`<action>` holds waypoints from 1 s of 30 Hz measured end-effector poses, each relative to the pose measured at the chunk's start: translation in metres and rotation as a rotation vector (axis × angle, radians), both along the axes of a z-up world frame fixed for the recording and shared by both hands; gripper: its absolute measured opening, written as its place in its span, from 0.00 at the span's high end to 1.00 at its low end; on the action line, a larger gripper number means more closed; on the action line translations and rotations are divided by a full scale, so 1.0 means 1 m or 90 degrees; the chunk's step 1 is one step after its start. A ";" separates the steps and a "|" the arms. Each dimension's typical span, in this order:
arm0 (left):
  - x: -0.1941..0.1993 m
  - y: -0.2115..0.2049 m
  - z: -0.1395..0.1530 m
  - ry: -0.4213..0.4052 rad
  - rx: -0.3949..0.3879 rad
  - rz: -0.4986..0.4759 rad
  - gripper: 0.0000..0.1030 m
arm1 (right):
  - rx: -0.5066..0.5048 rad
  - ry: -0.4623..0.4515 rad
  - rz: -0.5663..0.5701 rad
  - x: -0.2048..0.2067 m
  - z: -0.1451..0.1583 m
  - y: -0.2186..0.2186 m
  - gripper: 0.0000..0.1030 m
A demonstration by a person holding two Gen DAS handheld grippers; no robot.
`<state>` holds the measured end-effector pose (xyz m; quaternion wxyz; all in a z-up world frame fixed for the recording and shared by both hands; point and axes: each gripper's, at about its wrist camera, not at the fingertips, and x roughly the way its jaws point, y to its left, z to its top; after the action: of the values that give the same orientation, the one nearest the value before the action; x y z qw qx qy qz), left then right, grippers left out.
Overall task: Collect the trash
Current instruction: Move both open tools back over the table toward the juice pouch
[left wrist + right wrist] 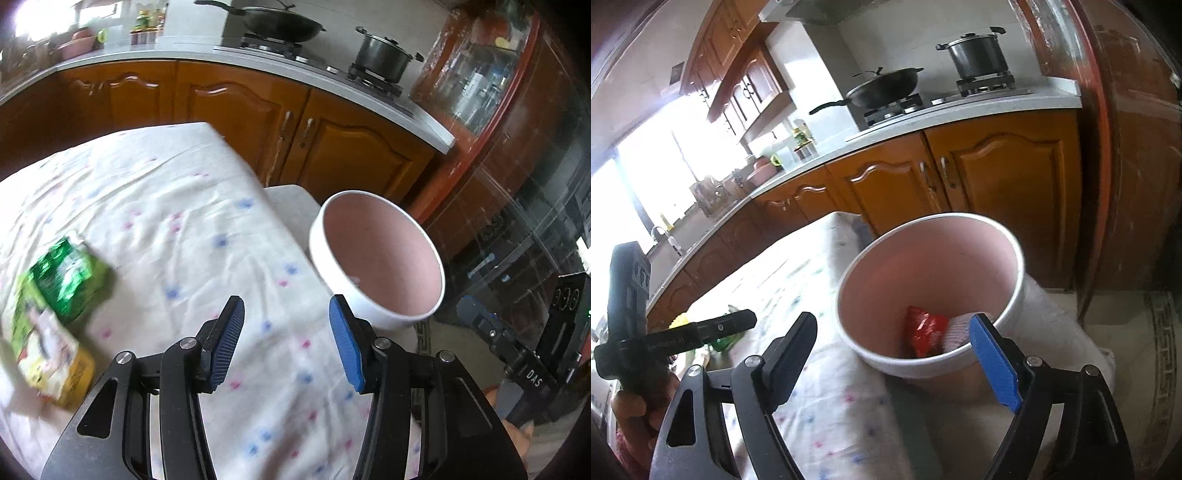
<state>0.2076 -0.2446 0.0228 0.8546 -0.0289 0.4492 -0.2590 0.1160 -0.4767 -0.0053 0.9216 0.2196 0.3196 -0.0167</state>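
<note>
Green packet (55, 291) lies left of the empty, wide-open left gripper (286, 339), long axis diagonal, 1 bin (373, 266) right; right gripper (897, 354) open, farther.

A white bin (373, 302) with a pale pink inside stands upright just off the edge of the cloth-covered table (155, 206), its round mouth open. In the right wrist view its bottom holds a crumpled red wrapper (925, 330) lying against the near wall, and just beside that, touching it, a white crumpled piece (958, 328) that is partly hidden. On the table, well apart from the bin, lies a glossy green packet (64, 278), flat on the cloth and blurred. Just beside it, nearer the table's edge, lies a yellow and white packet (51, 354), also flat; its print cannot be read.
</note>
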 end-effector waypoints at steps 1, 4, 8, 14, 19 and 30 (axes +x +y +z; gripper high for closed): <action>-0.002 0.005 0.000 0.000 -0.003 0.003 0.53 | 0.003 -0.001 0.005 0.000 0.000 0.005 0.17; -0.011 0.025 0.000 0.001 -0.013 0.020 0.53 | 0.008 -0.002 0.020 -0.001 0.000 0.018 0.16; -0.020 0.046 -0.002 0.005 -0.017 0.037 0.53 | 0.011 0.001 0.041 -0.001 -0.001 0.035 0.16; -0.035 0.079 -0.002 -0.007 -0.023 0.061 0.53 | 0.013 -0.004 0.065 -0.002 0.001 0.057 0.16; -0.049 0.108 -0.002 -0.011 -0.035 0.086 0.53 | 0.012 0.000 0.082 -0.003 0.000 0.072 0.16; -0.064 0.178 -0.008 -0.017 -0.033 0.177 0.53 | 0.016 0.011 0.128 0.005 -0.005 0.107 0.16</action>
<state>0.1437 -0.0668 0.0153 0.8871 -0.1092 0.4226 -0.1501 0.1215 -0.3697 -0.0101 0.9130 0.1979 0.3482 0.0777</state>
